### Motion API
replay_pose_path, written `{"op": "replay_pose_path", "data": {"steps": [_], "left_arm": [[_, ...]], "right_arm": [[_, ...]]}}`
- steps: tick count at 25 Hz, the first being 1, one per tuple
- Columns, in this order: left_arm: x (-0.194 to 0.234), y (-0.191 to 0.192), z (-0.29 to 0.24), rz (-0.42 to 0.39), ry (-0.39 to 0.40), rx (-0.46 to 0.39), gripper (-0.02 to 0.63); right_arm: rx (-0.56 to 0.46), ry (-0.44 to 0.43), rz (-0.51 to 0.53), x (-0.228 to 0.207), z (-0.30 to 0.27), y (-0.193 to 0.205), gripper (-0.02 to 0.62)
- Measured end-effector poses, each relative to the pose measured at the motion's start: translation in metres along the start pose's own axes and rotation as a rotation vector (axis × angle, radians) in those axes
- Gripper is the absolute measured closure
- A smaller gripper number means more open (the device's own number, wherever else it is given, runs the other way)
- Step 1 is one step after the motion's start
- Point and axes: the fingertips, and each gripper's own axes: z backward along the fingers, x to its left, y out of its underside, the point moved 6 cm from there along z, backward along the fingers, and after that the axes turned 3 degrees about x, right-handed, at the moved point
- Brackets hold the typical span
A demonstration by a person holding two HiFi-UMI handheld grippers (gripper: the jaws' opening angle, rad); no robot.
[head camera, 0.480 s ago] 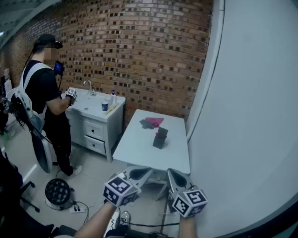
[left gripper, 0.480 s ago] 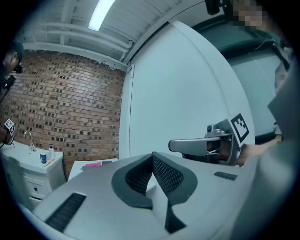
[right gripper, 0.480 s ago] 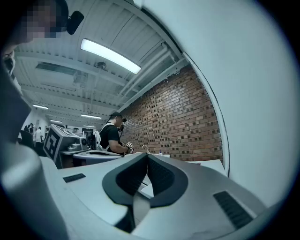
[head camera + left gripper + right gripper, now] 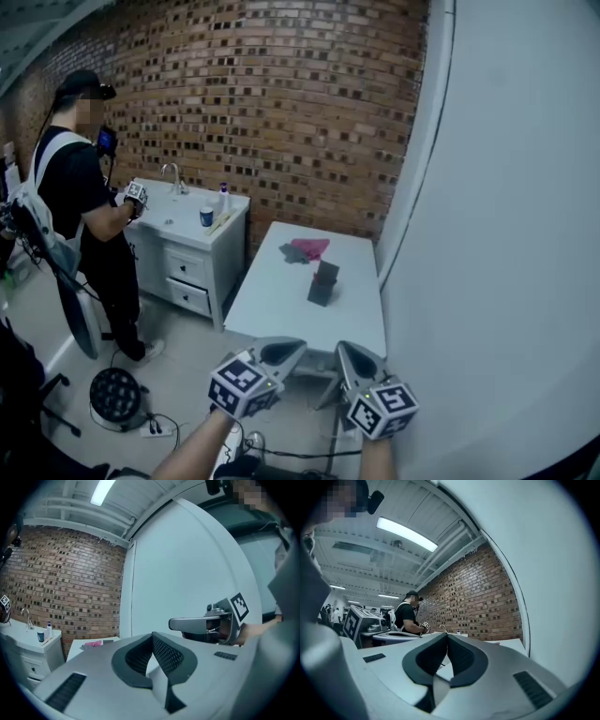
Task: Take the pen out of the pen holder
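Observation:
A dark pen holder [image 4: 322,282] stands upright near the middle of the white table [image 4: 272,300]; I cannot make out a pen in it at this distance. Behind it lie a pink cloth [image 4: 310,247] and a grey cloth [image 4: 292,252]. My left gripper [image 4: 286,349] and right gripper [image 4: 348,354] are held level side by side before the table's near edge, well short of the holder. Both are shut with nothing between the jaws, as the left gripper [image 4: 152,637] and right gripper [image 4: 446,637] show in their own views. The right gripper [image 4: 206,625] also shows in the left gripper view.
A person in black [image 4: 84,206] stands at a white sink cabinet [image 4: 192,248] to the left, against the brick wall [image 4: 281,103]. A curved white wall [image 4: 506,234] runs along the table's right side. A round black object [image 4: 116,395] and cables lie on the floor.
The person at the sink has shifted slightly left in the picture. Both grippers have stayed where they were, still shut.

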Motion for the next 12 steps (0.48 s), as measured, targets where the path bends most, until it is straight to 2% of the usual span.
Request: {"op": "replay_pose_path", "data": {"steps": [12], "left_arm": [[0.062,0.008,-0.050,0.015,0.017,0.020,0.600]], "right_arm": [[0.030,0.024,-0.016,-0.041,-0.064,0.007,0.588]]}}
